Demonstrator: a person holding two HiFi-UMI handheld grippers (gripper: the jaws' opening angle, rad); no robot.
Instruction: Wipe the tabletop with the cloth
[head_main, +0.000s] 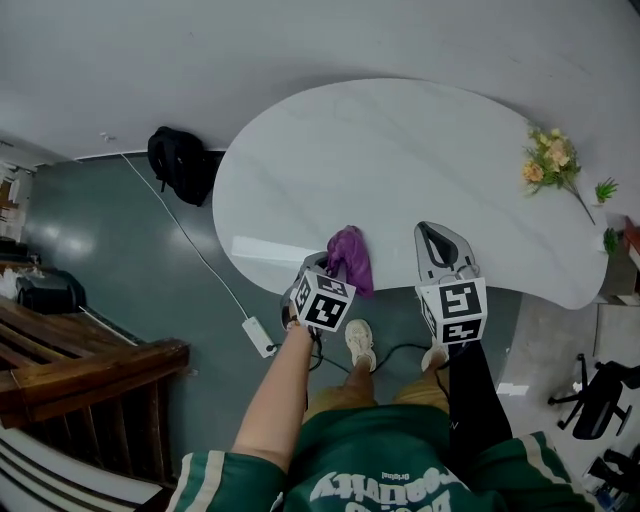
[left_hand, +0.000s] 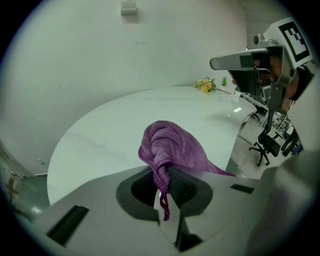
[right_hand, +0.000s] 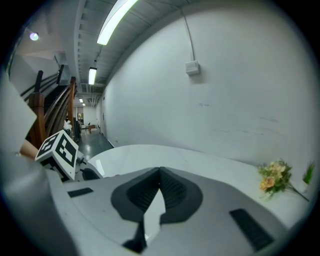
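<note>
A purple cloth (head_main: 350, 258) hangs bunched over the near edge of the white oval table (head_main: 400, 150). My left gripper (head_main: 325, 272) is shut on it. In the left gripper view the cloth (left_hand: 172, 147) bulges out above the closed pads, and a thin tail of it dangles below them. My right gripper (head_main: 440, 245) hovers over the table's near edge, to the right of the cloth. Its jaws meet at the tip with nothing between them in the right gripper view (right_hand: 160, 175). The right gripper (left_hand: 250, 60) also shows at the upper right of the left gripper view.
A bunch of artificial flowers (head_main: 548, 160) lies at the table's right end. On the floor are a black backpack (head_main: 180, 165) by the table's left end, a cable with a power strip (head_main: 258, 335), wooden stairs (head_main: 90, 370) and an office chair (head_main: 600, 395).
</note>
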